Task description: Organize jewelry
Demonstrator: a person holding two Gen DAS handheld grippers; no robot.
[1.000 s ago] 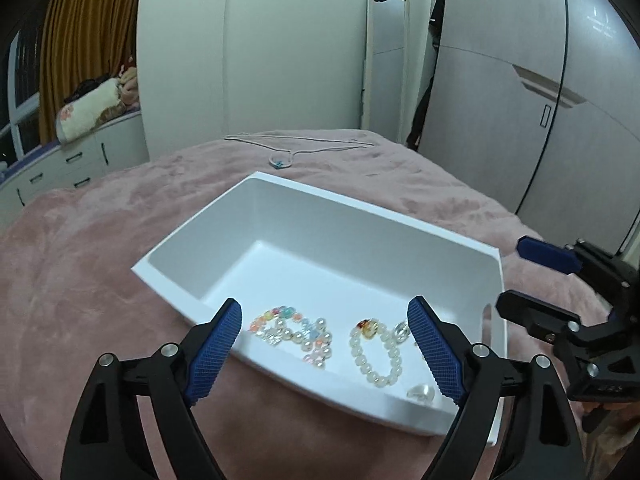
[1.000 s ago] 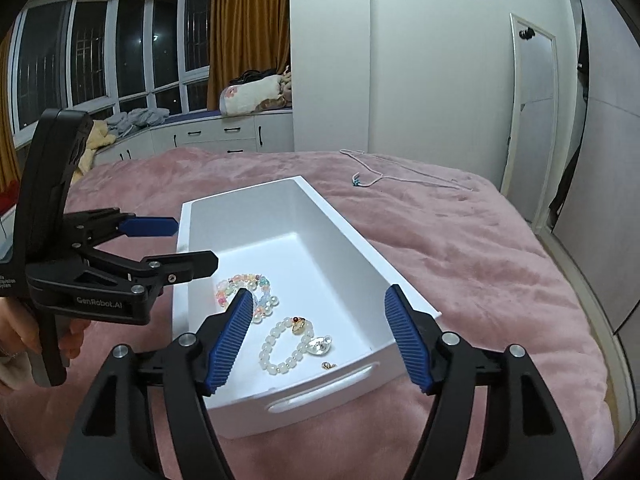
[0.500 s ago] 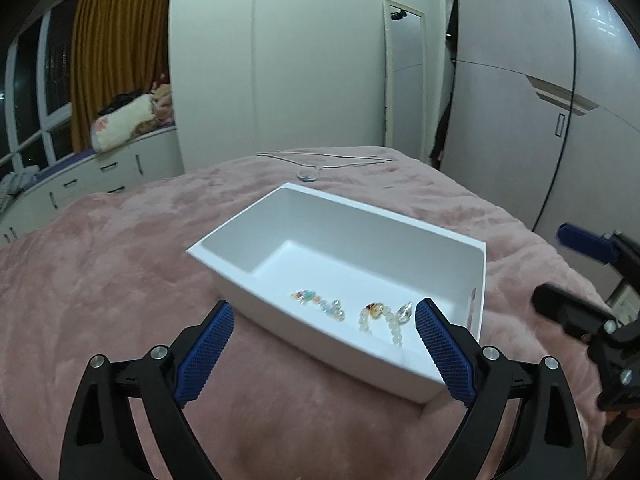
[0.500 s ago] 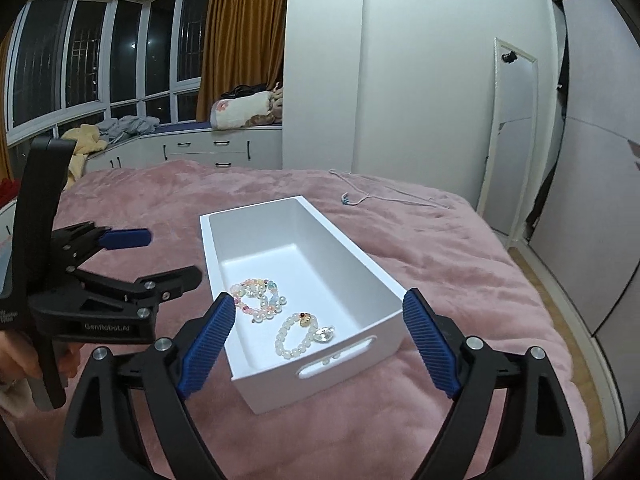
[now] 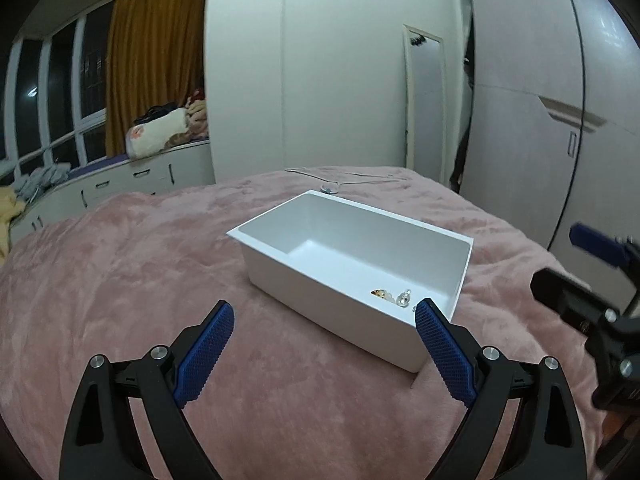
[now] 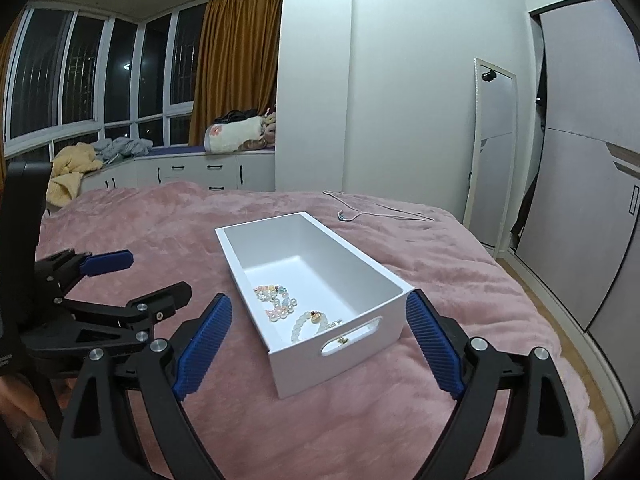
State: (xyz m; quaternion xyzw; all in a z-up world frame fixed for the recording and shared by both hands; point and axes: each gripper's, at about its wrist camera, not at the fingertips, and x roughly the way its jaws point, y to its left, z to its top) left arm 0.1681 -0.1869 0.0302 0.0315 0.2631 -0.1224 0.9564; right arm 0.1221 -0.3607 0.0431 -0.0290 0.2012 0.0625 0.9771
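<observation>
A white plastic box (image 6: 316, 276) sits on a bed covered with a pink plush blanket (image 6: 460, 320). Inside, at its near end, lie a pastel bead bracelet (image 6: 276, 302) and a pearl bracelet (image 6: 306, 322), likely gathered there so they stay together. A thin necklace (image 6: 372, 210) lies loose on the blanket beyond the box's far end, apparently not yet put away. The left gripper (image 5: 322, 350) and right gripper (image 6: 318, 344) both hover near the box's near side, each spread wide and holding nothing, perhaps ready for that necklace. The bedroom has white walls, a leaning mirror (image 6: 490, 136), a grey wardrobe (image 6: 592, 184) at right, and dark windows with orange curtains (image 6: 236, 64) at left.
</observation>
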